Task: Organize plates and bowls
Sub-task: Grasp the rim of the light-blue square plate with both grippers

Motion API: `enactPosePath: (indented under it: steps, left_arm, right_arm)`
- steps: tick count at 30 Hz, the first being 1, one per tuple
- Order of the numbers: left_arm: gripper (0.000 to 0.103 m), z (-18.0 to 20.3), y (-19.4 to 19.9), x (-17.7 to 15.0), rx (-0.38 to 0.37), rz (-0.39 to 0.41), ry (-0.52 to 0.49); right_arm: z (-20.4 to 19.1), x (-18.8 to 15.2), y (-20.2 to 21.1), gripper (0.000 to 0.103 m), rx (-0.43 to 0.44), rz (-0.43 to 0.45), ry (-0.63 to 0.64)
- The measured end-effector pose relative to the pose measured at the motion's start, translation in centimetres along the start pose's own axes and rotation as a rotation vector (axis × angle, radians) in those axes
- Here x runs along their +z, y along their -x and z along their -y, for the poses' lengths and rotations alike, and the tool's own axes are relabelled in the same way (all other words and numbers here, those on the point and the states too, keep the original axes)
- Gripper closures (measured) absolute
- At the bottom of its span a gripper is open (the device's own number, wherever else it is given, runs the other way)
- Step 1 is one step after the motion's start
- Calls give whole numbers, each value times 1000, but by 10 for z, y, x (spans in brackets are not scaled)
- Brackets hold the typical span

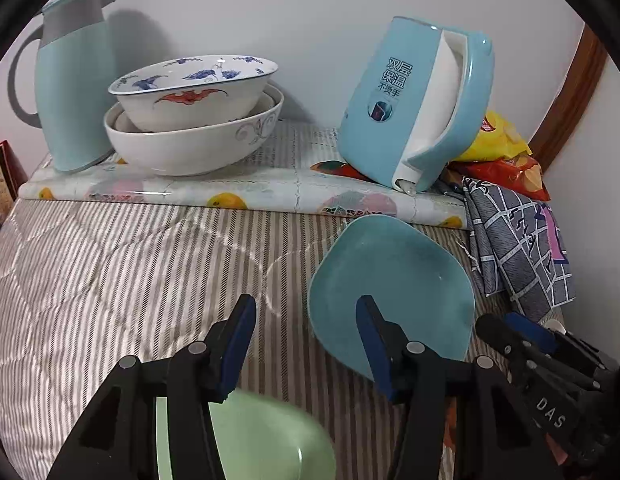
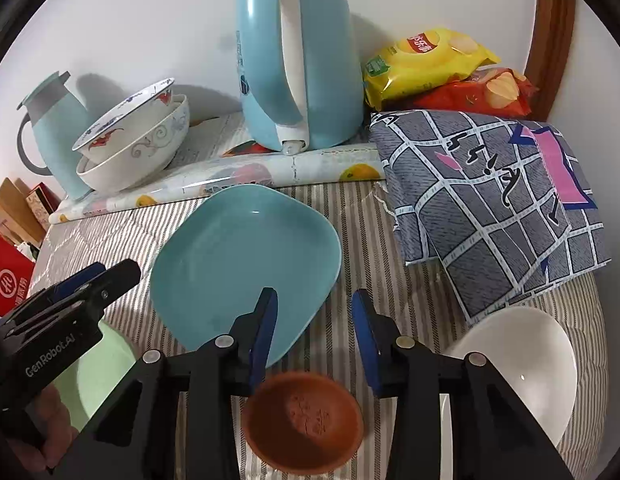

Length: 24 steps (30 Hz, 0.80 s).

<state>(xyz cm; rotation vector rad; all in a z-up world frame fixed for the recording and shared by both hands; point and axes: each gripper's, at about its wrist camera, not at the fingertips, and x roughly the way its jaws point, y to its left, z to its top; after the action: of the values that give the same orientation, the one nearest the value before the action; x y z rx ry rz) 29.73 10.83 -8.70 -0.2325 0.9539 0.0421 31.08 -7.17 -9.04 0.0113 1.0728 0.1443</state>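
Dishes lie scattered over the striped cloth (image 2: 350, 240), and we judge the sorting to be at its start: nothing is held, and both grippers are poised over loose pieces. Going left to right in the right wrist view, the pale thermos jug (image 2: 55, 128) stands at upper left beside two nested bowls (image 2: 137, 140), the painted one sitting tilted inside the plain white one. That looks to us like the stack the rest might join. Our left gripper (image 1: 305, 340) hangs with its jaws partly apart and empty over the green plate (image 1: 261, 436) at the bottom of its own frame. Its right finger overlaps the blue plate (image 2: 245, 264) in the picture, though we cannot tell whether it touches. In the centre of the right wrist view that blue plate lies flat, just below the fruit-patterned board (image 2: 213, 184) that bears the kettle (image 2: 301, 64). Our right gripper (image 2: 316, 332) has its jaws fairly narrow with nothing between them, the brown bowl (image 2: 305, 420) directly beneath and the blue plate's edge by its left finger. At lower right sits the white bowl (image 2: 522, 364). Next, we think, each gripper must settle on one rim and close on it. The kettle, the folded checked cloth (image 2: 490, 208) and the snack bags (image 2: 438, 60) crowd the right side, and the two grippers sit close enough to get in each other's way.
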Motion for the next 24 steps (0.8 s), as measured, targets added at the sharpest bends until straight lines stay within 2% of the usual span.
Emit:
enactPosePath:
  steps: [7, 11, 13, 18, 20, 22, 24]
  left_arm:
    - [57, 4, -22, 9, -15, -39, -22]
    - [59, 4, -31, 12, -30, -58, -17]
    - [66, 4, -38, 12, -30, -72, -21]
    - [73, 9, -53, 13, -31, -100, -33]
    - [75, 13, -59, 13, -17, -113, -50]
    - [83, 17, -66, 12, 6, -123, -78]
    - [87, 18, -69, 11, 5, -127, -85]
  right_arm:
    - [4, 3, -14, 65, -5, -37, -41]
    - [2, 8, -22, 65, -17, -58, -20]
    - [0, 8, -27, 65, -25, -66, -13]
    - [-5, 5, -42, 65, -53, -85, -4]
    - [-8, 3, -49, 68, -63, -92, 11]
    - [-9, 1, -55, 78, -79, -105, 17]
    - [-8, 0, -60, 83, -89, -120, 15]
